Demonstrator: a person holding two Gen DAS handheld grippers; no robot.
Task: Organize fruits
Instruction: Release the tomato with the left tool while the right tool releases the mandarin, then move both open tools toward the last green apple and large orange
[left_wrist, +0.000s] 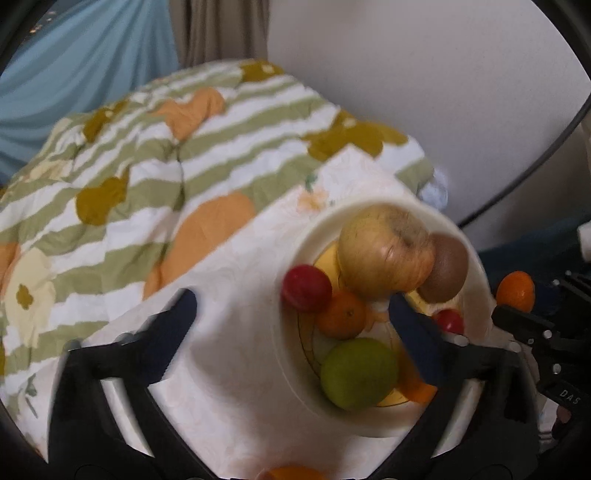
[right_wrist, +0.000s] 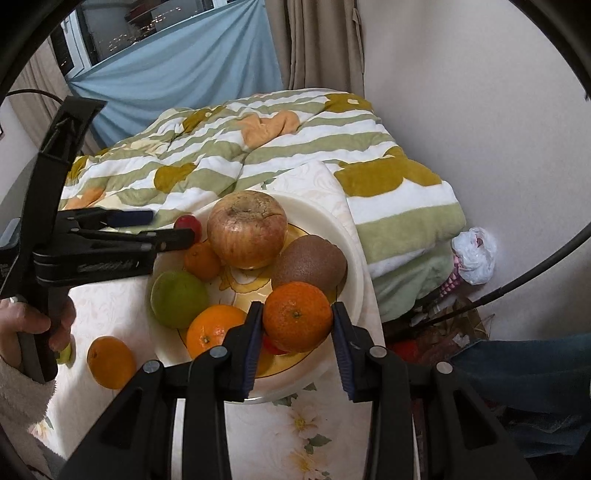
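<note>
Over the near rim of the white bowl (right_wrist: 347, 236) the right gripper (right_wrist: 297, 325) clamps a mandarin (right_wrist: 297, 317), while the left gripper (left_wrist: 291, 306) stands wide open, holding nothing

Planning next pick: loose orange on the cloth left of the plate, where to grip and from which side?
Grip the loose orange across its middle, from above, with the open left gripper, which is on that side. It is round, alone on the cloth, top free. The plate rim is close on its right, so place fingers front and back.
</note>
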